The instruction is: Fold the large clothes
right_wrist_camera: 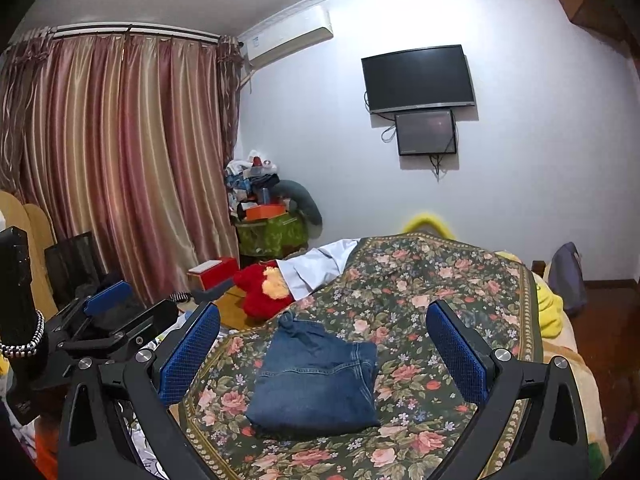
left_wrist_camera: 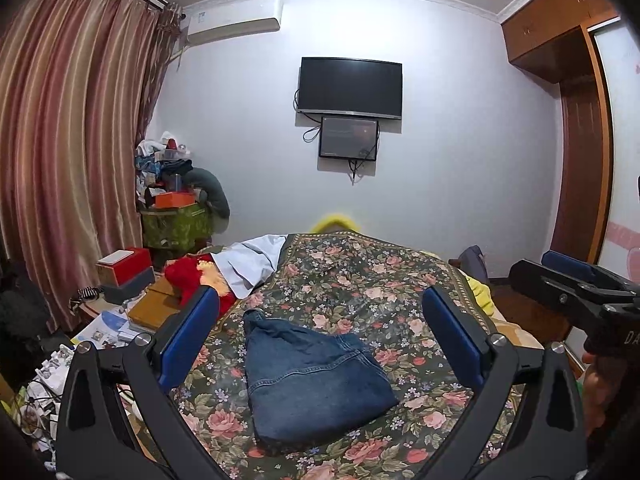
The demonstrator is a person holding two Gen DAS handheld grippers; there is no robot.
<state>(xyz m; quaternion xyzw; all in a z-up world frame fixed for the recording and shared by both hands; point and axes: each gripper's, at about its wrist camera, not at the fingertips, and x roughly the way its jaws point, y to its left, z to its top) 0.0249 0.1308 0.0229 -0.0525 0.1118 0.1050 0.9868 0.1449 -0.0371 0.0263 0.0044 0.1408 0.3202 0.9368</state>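
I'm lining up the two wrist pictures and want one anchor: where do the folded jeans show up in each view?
Left wrist: the jeans lie low and centre on the floral bedspread, between the open left gripper fingers.
Right wrist: the jeans lie low and centre again, between the open right gripper fingers.
Shared landmark: the wall television, straight beyond the bed.

The folded jeans (left_wrist_camera: pixel 312 376) are matt blue denim cloth with visible stitching. The floral bedspread (left_wrist_camera: pixel 384 280) looks woven. Blue pads (right_wrist_camera: pixel 456 352) are rough-textured; the curtains (right_wrist_camera: pixel 120 160) are glossy.
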